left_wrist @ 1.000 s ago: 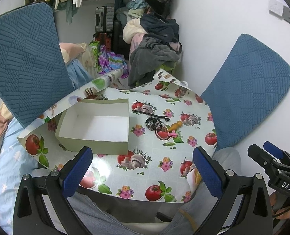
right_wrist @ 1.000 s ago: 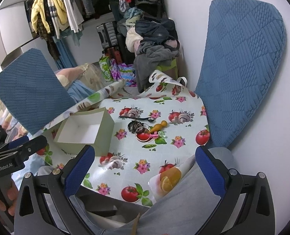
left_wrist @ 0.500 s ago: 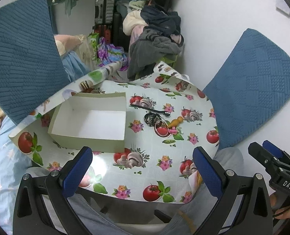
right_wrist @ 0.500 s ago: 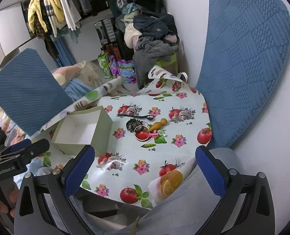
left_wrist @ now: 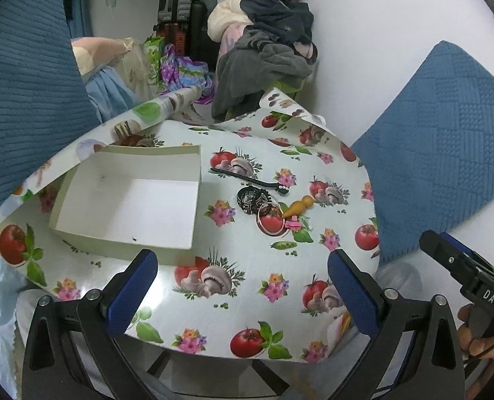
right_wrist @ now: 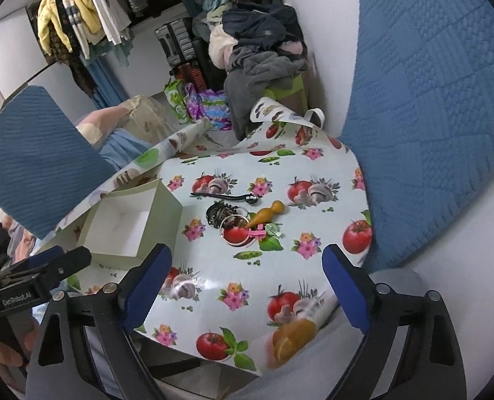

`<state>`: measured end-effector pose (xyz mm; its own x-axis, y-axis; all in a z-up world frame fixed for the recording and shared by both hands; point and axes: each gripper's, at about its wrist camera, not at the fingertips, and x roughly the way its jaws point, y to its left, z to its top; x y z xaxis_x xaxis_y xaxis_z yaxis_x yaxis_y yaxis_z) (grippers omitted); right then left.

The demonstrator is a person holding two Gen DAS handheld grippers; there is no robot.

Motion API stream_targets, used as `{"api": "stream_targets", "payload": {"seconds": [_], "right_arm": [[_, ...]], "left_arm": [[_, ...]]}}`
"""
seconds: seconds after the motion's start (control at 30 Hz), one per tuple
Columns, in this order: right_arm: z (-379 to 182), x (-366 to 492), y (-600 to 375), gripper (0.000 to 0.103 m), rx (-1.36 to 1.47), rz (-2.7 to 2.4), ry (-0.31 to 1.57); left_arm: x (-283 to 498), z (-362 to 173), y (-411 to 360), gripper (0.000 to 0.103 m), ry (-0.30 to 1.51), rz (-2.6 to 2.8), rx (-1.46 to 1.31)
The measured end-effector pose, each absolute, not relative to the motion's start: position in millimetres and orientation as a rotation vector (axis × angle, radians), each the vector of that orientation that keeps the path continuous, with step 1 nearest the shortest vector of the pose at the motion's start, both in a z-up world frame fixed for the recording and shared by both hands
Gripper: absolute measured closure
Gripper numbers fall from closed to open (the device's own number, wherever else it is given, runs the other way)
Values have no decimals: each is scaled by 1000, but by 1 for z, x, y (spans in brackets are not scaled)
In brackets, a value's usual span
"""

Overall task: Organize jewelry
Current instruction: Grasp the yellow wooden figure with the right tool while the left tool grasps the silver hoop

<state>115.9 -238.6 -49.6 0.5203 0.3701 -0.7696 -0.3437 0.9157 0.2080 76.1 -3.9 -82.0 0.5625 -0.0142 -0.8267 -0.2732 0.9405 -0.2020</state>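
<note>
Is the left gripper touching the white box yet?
Apart. In the right wrist view the left gripper hangs near the box, with tablecloth showing between them; in its own view, its open fingers frame nothing.

A: What's around the table [left_wrist: 233,286]?
B: A blue cushion [right_wrist: 440,106] leans on the white wall [left_wrist: 363,26] at three o'clock, another blue cushion [left_wrist: 23,80] at nine.
A: And at twelve?
B: A clothes heap [right_wrist: 260,53]; hanging garments [right_wrist: 80,30] at eleven.

- left gripper [left_wrist: 242,286] jaws wide apart, nothing between, above near table edge
- white box [left_wrist: 127,203] open, on tablecloth [left_wrist: 233,300]
- jewelry pile [left_wrist: 268,208] right of box, apart from it
- right gripper [left_wrist: 463,270] at lower right
</note>
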Motion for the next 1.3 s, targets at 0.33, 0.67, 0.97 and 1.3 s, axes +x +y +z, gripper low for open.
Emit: {"api": "stream_targets", "payload": {"seconds": [0.33, 0.67, 0.97, 1.3], "right_arm": [[-87, 168, -232, 26, 22, 459, 991], [-140, 222, -228, 42, 43, 453, 1097], [-192, 271, -214, 43, 70, 462, 1170], [-259, 309, -190, 43, 134, 463, 1341]], "left_arm": [[121, -130, -16, 7, 1016, 124, -302], [171, -185, -21, 37, 1063, 33, -367], [214, -248, -27, 55, 1133, 1, -430], [250, -300, -20, 72, 1186, 19, -452]]}}
